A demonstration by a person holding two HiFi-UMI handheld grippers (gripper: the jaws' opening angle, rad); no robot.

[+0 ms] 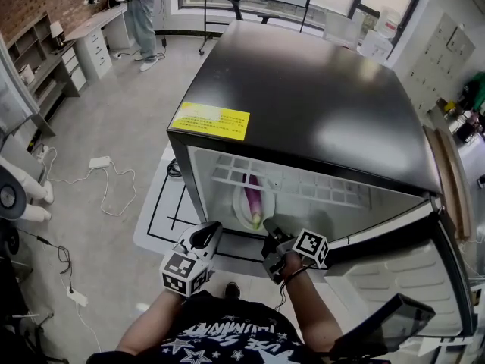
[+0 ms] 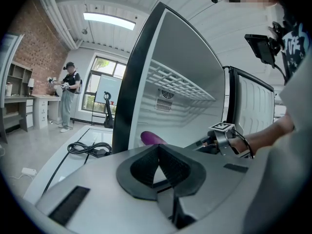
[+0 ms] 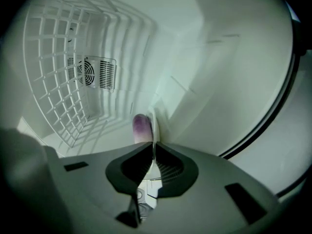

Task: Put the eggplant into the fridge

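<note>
The purple eggplant (image 1: 253, 193) lies on a white plate (image 1: 241, 212) inside the open black fridge (image 1: 318, 89), under its wire shelf (image 1: 303, 184). My right gripper (image 1: 270, 227) reaches into the fridge opening and is shut on the near rim of the plate (image 3: 154, 123). In the right gripper view the eggplant (image 3: 141, 128) shows just beyond the right gripper (image 3: 152, 148). My left gripper (image 1: 207, 235) hangs outside the fridge's front left corner, shut with nothing in it. The left gripper view shows the left gripper (image 2: 157, 150), the eggplant (image 2: 152, 138) and the right gripper (image 2: 220, 134).
The fridge door (image 1: 413, 279) stands open at the right. A black cable (image 2: 88, 149) lies coiled on the white floor mat (image 1: 155, 218) left of the fridge. A power strip (image 1: 99, 161) and cords lie on the floor. A person (image 1: 140, 6) stands by a desk (image 1: 95, 32) far back.
</note>
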